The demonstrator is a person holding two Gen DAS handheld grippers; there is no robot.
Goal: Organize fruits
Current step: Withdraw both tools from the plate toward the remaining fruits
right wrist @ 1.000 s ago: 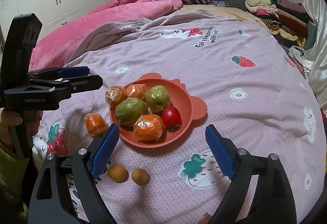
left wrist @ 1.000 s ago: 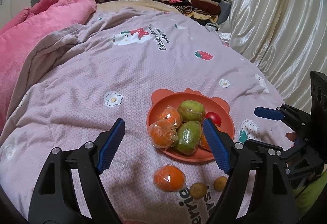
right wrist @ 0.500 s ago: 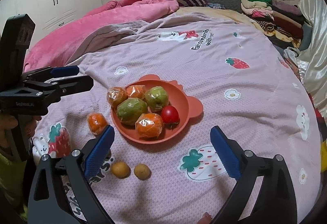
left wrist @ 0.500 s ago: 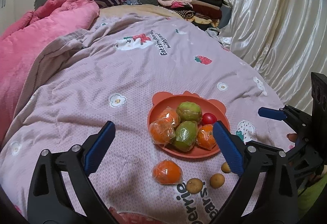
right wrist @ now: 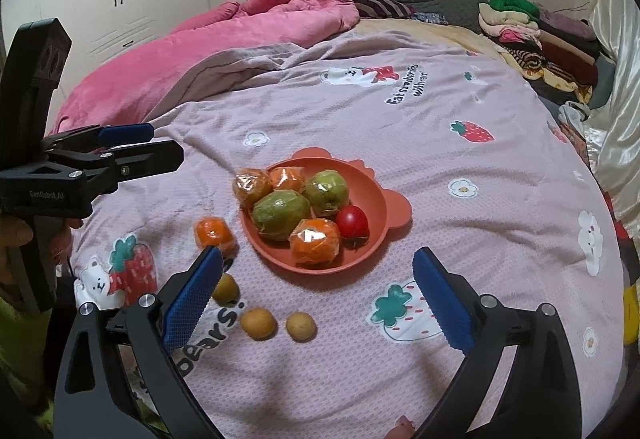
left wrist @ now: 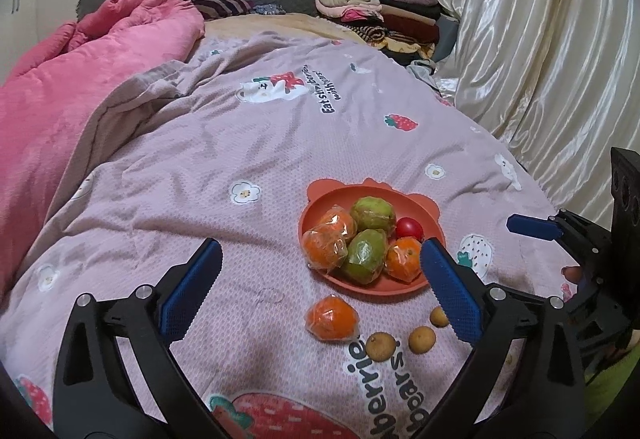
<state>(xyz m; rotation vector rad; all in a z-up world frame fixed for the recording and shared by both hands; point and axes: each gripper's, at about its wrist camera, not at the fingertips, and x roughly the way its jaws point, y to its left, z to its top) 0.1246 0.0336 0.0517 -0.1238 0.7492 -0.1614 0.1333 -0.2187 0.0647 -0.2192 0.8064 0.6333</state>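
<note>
- Both claws, left claw (left wrist: 320,293) and right claw (right wrist: 318,295), are wide and hold nothing.
- An orange (right wrist: 214,234) and three small brown fruits (right wrist: 258,323) lie on the bed near its front edge, beside the plate (right wrist: 376,195).
- Next job, I think: pick one up and put it on the plate.

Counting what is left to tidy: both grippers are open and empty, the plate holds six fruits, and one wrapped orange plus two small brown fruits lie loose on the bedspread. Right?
Not quite: three small brown fruits lie loose, not two. The right wrist view shows all three, one partly behind a finger. The rest holds: plate with six fruits, loose orange, left gripper and right gripper open and empty.
</note>
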